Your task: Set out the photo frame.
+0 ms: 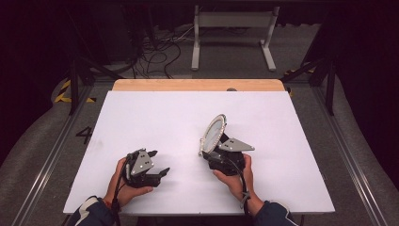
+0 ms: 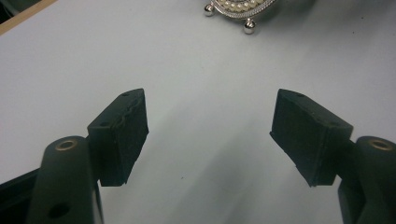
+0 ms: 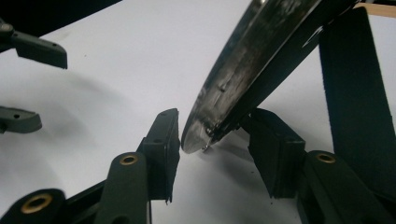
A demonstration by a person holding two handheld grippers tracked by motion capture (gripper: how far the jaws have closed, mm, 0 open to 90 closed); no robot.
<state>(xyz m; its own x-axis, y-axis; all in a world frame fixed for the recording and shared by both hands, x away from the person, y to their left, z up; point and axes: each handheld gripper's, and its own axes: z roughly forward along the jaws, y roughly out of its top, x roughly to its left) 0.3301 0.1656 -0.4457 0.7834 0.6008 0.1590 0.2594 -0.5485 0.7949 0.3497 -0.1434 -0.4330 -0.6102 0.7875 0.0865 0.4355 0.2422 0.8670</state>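
High view, and starting left of the frame [image 1: 214,133]: the left gripper [image 1: 157,165] sits well apart from it on the white tabletop [image 1: 155,113], released, nothing between its rubbery black pads [image 2: 122,135]. From the left gripper view the frame's base shows ahead, with a row of pearly beads and two small ball feet [image 2: 249,27].

Centre now: the oval frame stands tilted on its edge, ringed with pearl-like beads, its front pale and glossy. The right gripper view catches its back, smooth, dark and shiny, with a flat black easel strut [image 3: 356,88] leaning off behind.

Right of the frame, the right gripper [image 3: 217,149] straddles the lower edge; the near pad is apart from the rim, so this looks let go, not clamped.

The risk: the frame rests on a narrow edge and a thin strut, so a nudge from either pad while backing out could tip it flat or skid it on the slick surface.
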